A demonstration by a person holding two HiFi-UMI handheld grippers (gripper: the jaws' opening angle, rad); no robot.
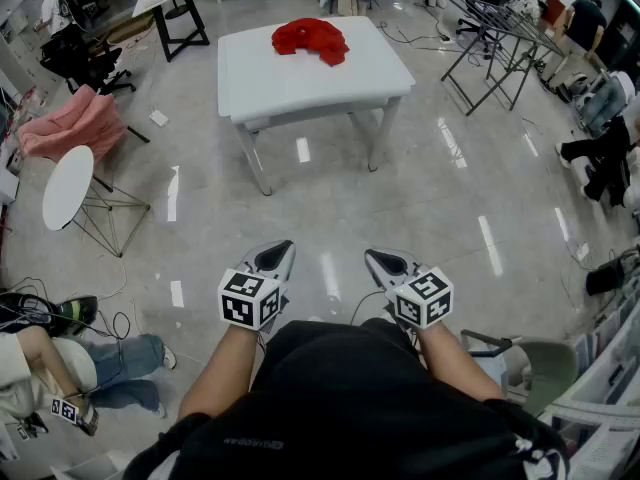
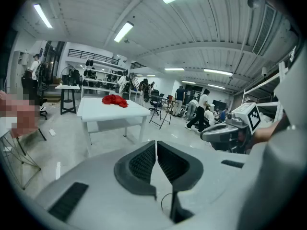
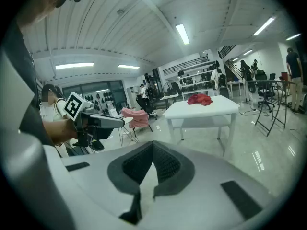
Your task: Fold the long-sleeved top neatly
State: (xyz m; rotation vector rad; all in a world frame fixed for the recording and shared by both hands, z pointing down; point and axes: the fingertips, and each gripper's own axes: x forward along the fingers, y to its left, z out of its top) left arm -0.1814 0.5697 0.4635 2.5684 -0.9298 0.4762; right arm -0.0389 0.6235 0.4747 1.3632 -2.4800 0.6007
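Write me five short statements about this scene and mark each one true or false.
1. The crumpled red long-sleeved top lies on the white rectangular table. True.
2. The left tongs grip the red top. False: they are shut on nothing, well away from the table.
3. The right tongs are shut and empty. True.
4. The red top is folded flat. False: it sits bunched in a heap.
5. In the head view, a pink cloth is draped off to the table's left. True.
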